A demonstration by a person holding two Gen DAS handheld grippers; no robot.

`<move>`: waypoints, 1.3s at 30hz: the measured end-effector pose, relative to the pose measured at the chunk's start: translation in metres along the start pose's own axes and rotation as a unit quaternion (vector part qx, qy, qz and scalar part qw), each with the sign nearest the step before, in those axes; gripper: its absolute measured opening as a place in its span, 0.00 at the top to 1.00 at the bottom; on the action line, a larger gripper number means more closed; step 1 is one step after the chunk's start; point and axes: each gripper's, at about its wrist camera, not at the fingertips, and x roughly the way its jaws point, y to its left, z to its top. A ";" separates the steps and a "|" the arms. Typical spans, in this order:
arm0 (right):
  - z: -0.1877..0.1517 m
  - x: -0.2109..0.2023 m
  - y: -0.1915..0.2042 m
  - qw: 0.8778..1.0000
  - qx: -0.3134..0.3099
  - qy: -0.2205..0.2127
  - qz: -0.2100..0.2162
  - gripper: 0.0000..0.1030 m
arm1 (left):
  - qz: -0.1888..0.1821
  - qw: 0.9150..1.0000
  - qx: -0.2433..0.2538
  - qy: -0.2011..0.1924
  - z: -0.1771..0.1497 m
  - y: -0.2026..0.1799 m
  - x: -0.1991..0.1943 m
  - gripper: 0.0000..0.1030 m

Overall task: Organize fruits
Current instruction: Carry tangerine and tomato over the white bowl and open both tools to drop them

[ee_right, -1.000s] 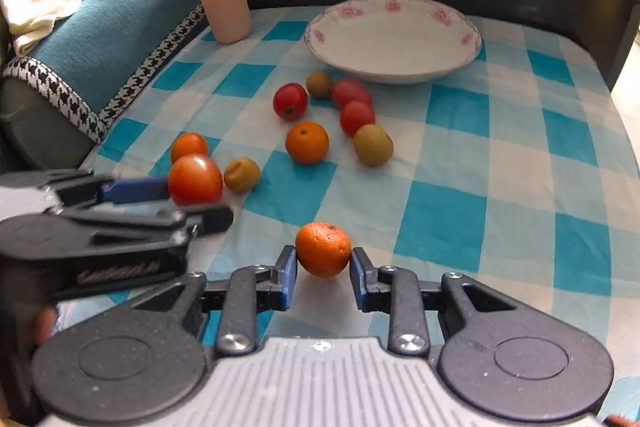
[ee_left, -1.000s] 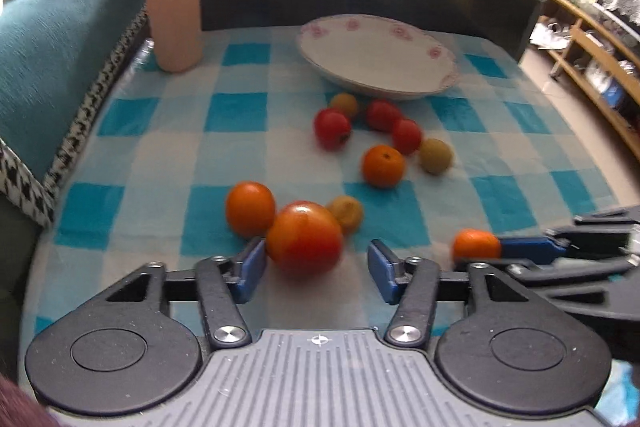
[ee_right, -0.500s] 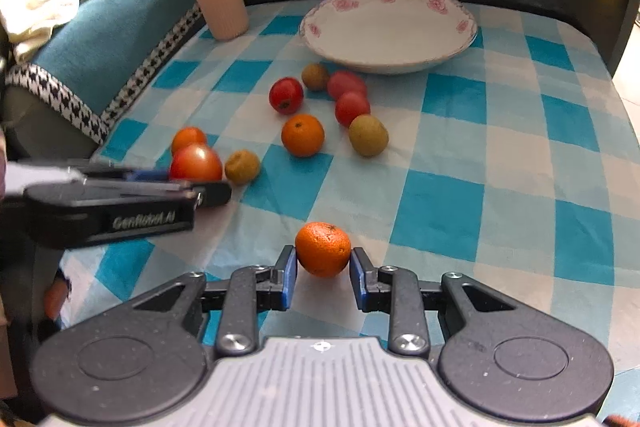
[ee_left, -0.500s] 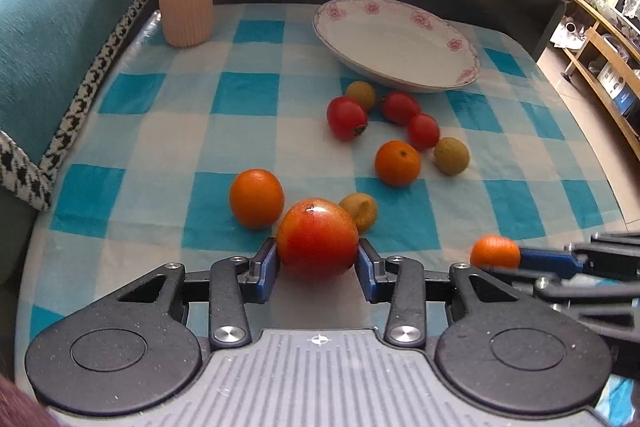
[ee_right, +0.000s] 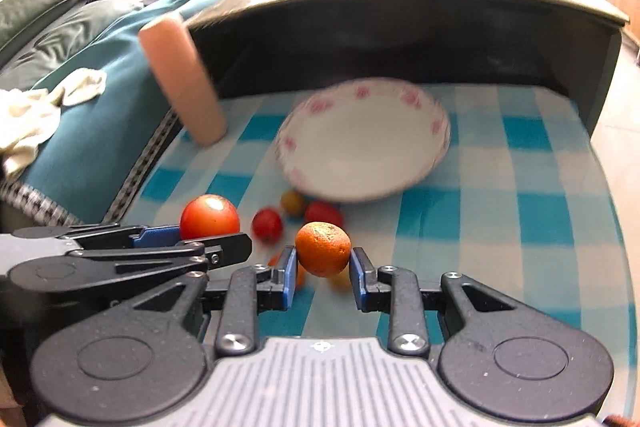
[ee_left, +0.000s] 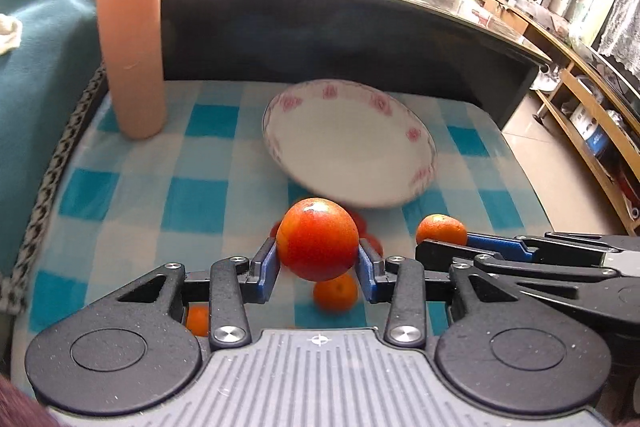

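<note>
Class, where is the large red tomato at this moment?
The large red tomato sits clamped in the left gripper, lifted above the checked cloth just short of the floral plate, with the right gripper's orange to its right.

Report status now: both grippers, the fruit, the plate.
Left gripper shut on tomato. Right gripper shut on mandarin. Both held short of plate, nothing on it. Path ahead unobstructed.

Red tomato [ee_left: 317, 238], mandarin [ee_right: 323, 248] aloft
</note>
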 end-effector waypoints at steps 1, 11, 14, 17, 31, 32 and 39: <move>0.004 0.005 -0.003 1.000 -0.002 0.001 -0.002 0.70 | 0.003 1.000 0.003 0.000 0.004 -0.001 0.005 0.53; 0.033 0.044 -0.028 1.000 -0.012 -0.002 -0.021 0.70 | 0.011 1.000 0.020 0.004 0.033 -0.008 0.048 0.53; 0.035 0.054 -0.034 1.000 -0.016 0.000 -0.021 0.70 | 0.014 1.000 0.024 0.010 0.036 -0.010 0.060 0.54; 0.037 0.060 -0.037 0.999 -0.025 -0.005 -0.021 0.70 | 0.019 0.999 0.027 0.006 0.038 -0.009 0.066 0.54; 0.042 0.070 -0.037 0.999 -0.034 -0.015 -0.021 0.69 | 0.045 0.998 0.038 -0.002 0.044 -0.008 0.072 0.52; 0.042 0.070 -0.036 0.999 -0.036 -0.016 -0.022 0.68 | 0.046 0.998 0.038 -0.003 0.044 -0.008 0.071 0.52; 0.043 0.067 -0.038 0.999 -0.034 -0.023 -0.026 0.61 | 0.049 0.998 0.030 -0.007 0.046 -0.006 0.068 0.46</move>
